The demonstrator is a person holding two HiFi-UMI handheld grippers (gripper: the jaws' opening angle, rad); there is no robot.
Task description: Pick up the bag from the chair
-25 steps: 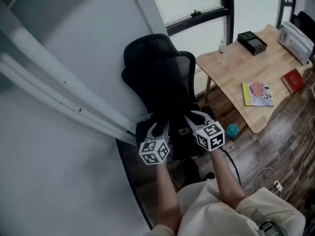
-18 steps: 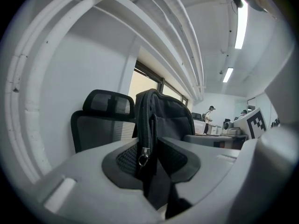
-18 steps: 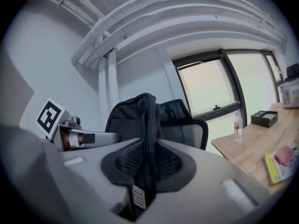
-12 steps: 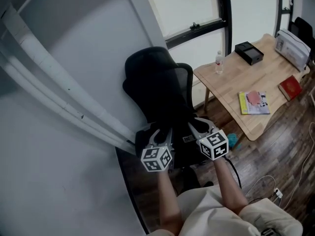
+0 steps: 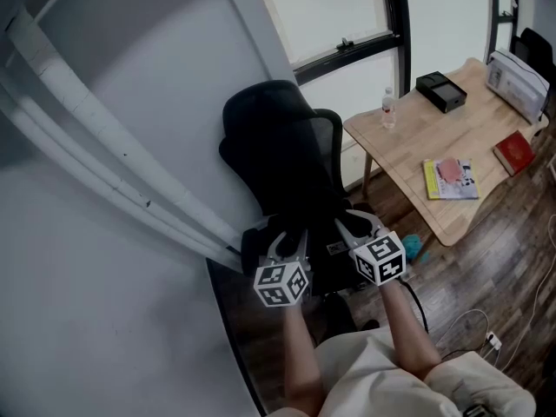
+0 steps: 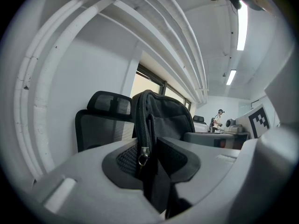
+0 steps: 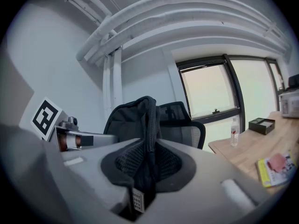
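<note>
A black bag [image 5: 295, 189] stands against the back of a black mesh office chair [image 5: 326, 124] in the head view. My left gripper [image 5: 287, 241] is shut on the bag's left edge, and the zipped edge [image 6: 141, 139] shows pinched between its jaws. My right gripper [image 5: 352, 226] is shut on the bag's right side, where a corded edge [image 7: 148, 148] runs between its jaws. The bag [image 6: 161, 118] rises in front of the chair back [image 6: 100, 120] in the left gripper view. It [image 7: 135, 118] hides much of the chair [image 7: 184, 122] in the right gripper view.
A wooden table [image 5: 426, 120] stands to the right with a bottle [image 5: 388, 109], a black box [image 5: 440, 91], a booklet [image 5: 452, 179] and a red book [image 5: 514, 153]. White pipes [image 5: 104, 163] run along the wall at left. Cables [image 5: 473, 328] lie on the wood floor.
Both grippers stay shut on the bag and have shifted only slightly downward in the head view. The view itself moved a little, so the table sits a bit lower and left.
</note>
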